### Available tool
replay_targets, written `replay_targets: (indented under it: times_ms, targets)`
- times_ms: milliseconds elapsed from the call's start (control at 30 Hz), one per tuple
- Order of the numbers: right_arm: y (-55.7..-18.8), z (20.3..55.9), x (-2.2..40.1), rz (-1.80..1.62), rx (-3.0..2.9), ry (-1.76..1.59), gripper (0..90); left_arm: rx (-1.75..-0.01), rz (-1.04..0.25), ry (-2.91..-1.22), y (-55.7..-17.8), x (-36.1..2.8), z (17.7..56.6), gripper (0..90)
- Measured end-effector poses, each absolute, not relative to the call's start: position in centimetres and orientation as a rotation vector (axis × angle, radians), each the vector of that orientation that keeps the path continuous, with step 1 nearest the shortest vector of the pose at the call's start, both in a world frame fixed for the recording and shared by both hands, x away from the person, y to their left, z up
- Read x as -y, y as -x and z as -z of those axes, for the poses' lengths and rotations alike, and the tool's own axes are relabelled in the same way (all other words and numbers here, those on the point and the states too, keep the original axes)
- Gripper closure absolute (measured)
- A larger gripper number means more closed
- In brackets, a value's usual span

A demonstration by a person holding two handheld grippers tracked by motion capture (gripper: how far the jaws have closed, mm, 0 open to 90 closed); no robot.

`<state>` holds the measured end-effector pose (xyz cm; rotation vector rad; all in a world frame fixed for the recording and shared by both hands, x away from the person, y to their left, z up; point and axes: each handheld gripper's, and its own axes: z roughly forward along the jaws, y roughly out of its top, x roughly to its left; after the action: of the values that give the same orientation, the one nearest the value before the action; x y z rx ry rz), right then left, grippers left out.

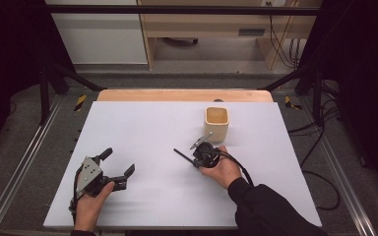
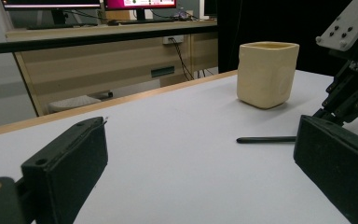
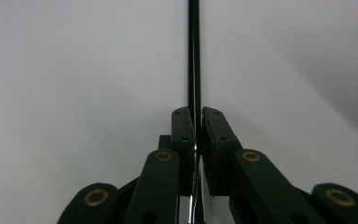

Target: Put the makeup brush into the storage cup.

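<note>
A thin black pen (image 1: 182,155) juts left from my right gripper (image 1: 196,161), which is shut on it near the table's middle. In the right gripper view the pen (image 3: 194,56) runs straight up from between the closed jaws of that gripper (image 3: 195,117). A cream square cup (image 1: 217,123) stands upright just behind that hand. My left gripper (image 1: 118,162) rests at the front left, open, with nothing between its fingers. In the left gripper view its jaws stand wide apart (image 2: 200,163), with the cup (image 2: 266,73) and the pen (image 2: 265,139) beyond them.
The white table top (image 1: 142,123) has a wooden strip along its far edge (image 1: 177,95). Black frame bars and cables flank both sides. A desk with drawers stands beyond the table (image 2: 98,60).
</note>
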<state>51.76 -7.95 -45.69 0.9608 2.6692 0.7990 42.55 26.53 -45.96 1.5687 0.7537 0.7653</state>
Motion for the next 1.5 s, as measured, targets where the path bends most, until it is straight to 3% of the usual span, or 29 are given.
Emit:
replay_targets:
  times_ms: [800,1500]
  targets:
    - [-49.7,39.7,12.9,-0.806,-2.691,-0.807,84.0,-0.651,-0.747,-1.678,-42.3,-23.5,45.9,2.4]
    - [-50.7,35.9,14.3,-0.616,-2.782,-0.694,84.0,-0.213,-0.928,-1.999,-43.0,-11.5,40.3,3.6]
